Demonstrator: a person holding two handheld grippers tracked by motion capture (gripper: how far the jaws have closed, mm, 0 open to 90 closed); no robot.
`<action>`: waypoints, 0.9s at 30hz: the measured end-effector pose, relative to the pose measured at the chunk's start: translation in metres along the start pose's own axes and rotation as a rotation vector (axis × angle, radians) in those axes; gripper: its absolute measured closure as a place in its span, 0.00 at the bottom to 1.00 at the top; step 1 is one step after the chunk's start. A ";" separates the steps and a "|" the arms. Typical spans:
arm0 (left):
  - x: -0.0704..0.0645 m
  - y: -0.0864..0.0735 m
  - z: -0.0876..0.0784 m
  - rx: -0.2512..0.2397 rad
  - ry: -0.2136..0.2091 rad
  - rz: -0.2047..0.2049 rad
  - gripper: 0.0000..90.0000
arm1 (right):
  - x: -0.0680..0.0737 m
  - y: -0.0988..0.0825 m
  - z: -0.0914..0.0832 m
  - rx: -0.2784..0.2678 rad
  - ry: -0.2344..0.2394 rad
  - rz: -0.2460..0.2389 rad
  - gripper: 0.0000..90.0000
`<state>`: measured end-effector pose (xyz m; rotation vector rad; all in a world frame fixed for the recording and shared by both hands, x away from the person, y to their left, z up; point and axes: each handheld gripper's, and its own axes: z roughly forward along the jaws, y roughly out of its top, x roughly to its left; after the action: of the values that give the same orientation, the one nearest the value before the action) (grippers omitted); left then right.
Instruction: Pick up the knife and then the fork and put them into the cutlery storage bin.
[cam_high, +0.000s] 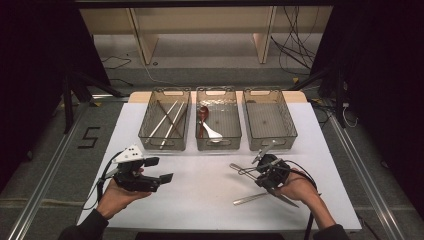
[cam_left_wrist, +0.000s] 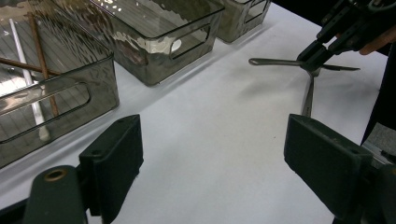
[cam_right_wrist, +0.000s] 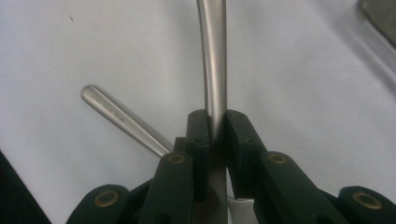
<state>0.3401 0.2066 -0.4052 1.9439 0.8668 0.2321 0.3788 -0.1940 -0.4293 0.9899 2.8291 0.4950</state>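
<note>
My right gripper (cam_high: 256, 172) is shut on the handle of a metal utensil (cam_high: 239, 168) that it holds just above the white table (cam_high: 200, 200). In the right gripper view the pads (cam_right_wrist: 200, 135) clamp that silver handle (cam_right_wrist: 215, 79), and a second metal utensil (cam_right_wrist: 122, 122) lies on the table beneath. The left gripper view shows the right gripper (cam_left_wrist: 317, 53) far off with the held utensil (cam_left_wrist: 275, 61) sticking out level and the other utensil (cam_left_wrist: 308, 95) lying below. My left gripper (cam_high: 162, 169) (cam_left_wrist: 215, 158) hovers open at the front left, with nothing between its jaws.
Three clear bins stand in a row at the back. The left bin (cam_high: 165, 142) holds chopsticks (cam_high: 170, 120), the middle bin (cam_high: 218, 145) a red spoon (cam_high: 202, 114) and a white spoon (cam_high: 213, 133), and the right bin (cam_high: 270, 144) holds nothing. Another utensil (cam_high: 250, 199) lies near my right hand.
</note>
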 end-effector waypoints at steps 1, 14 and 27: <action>0.001 0.000 -0.001 -0.001 0.001 0.004 0.21 | 0.000 0.000 -0.002 -0.009 0.004 0.003 0.90; 0.003 0.000 -0.002 -0.026 0.008 -0.009 0.19 | -0.020 0.015 -0.034 -0.144 0.009 0.066 0.90; 0.005 0.000 -0.003 -0.035 0.020 -0.011 0.19 | -0.067 0.040 -0.055 -0.212 -0.065 0.198 0.90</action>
<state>0.3419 0.2117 -0.4047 1.9066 0.8807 0.2584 0.4436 -0.2211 -0.3647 1.2227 2.5679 0.7505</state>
